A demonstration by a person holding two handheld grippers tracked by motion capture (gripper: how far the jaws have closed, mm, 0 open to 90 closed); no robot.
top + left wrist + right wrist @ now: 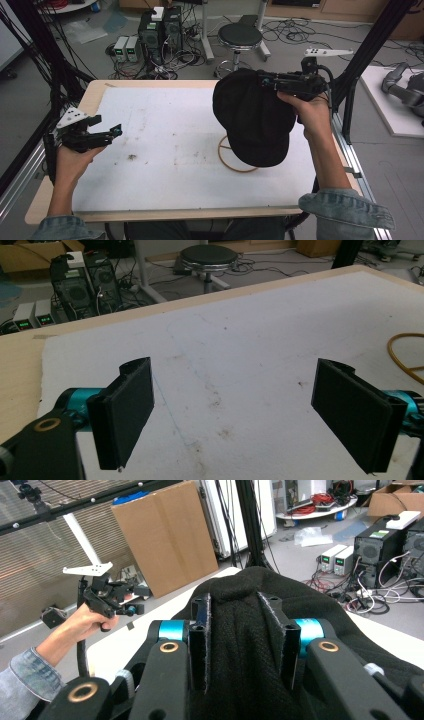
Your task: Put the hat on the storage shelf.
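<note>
Black knit cap (255, 117) pinched in right tongs (261, 80), held up over tabletop (165, 145) right side, above yellow ring (235, 156). Left tongs (107, 131) spread wide, empty, near left edge.

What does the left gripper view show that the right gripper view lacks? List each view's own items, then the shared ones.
Left gripper view alone: the left claw from behind, its jaws wide apart with nothing between them, the stained white mat, part of a yellow ring at the right edge, and a round black stool.

Right gripper view alone: the right claw shut on the black cap, a cardboard sheet, and the person's other hand holding the left claw farther off.

Both: the black computer towers with small green-lit boxes on the floor.
</note>
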